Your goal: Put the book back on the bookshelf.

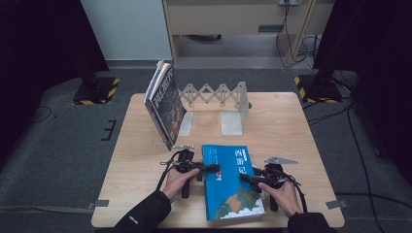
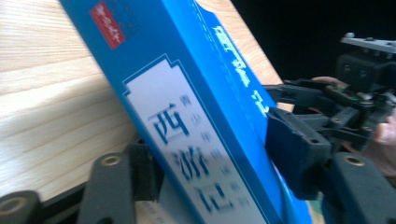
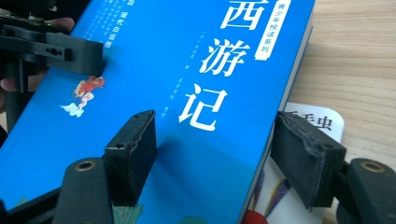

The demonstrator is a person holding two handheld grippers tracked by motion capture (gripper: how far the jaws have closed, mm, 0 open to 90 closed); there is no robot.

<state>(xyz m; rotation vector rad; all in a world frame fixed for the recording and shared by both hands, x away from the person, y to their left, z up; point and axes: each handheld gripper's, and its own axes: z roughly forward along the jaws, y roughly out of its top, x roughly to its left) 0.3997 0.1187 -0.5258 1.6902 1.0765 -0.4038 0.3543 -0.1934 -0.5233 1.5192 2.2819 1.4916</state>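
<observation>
Blue book (image 1: 231, 180) lies flat near the bench's (image 1: 141, 160) front edge. My left tool (image 1: 212, 168) brackets its spine edge, not yet clamped; my right tool (image 1: 245, 177) clamps the opposite edge. I advise seating both squarely before lifting.

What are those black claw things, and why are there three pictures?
They are grabbers: tools with two jaws. A person holds one in each hand. The wide picture comes from a camera above the table. The other two come from little cameras riding on the grabbers, each looking along its own jaws. At the back of the table stands a metal rack with a book leaning at its end. Nearer the person lies a blue book. The right grabber pinches one edge of the blue book. The left grabber has its jaws around the opposite edge, but I can't tell if it is squeezing yet.
</observation>
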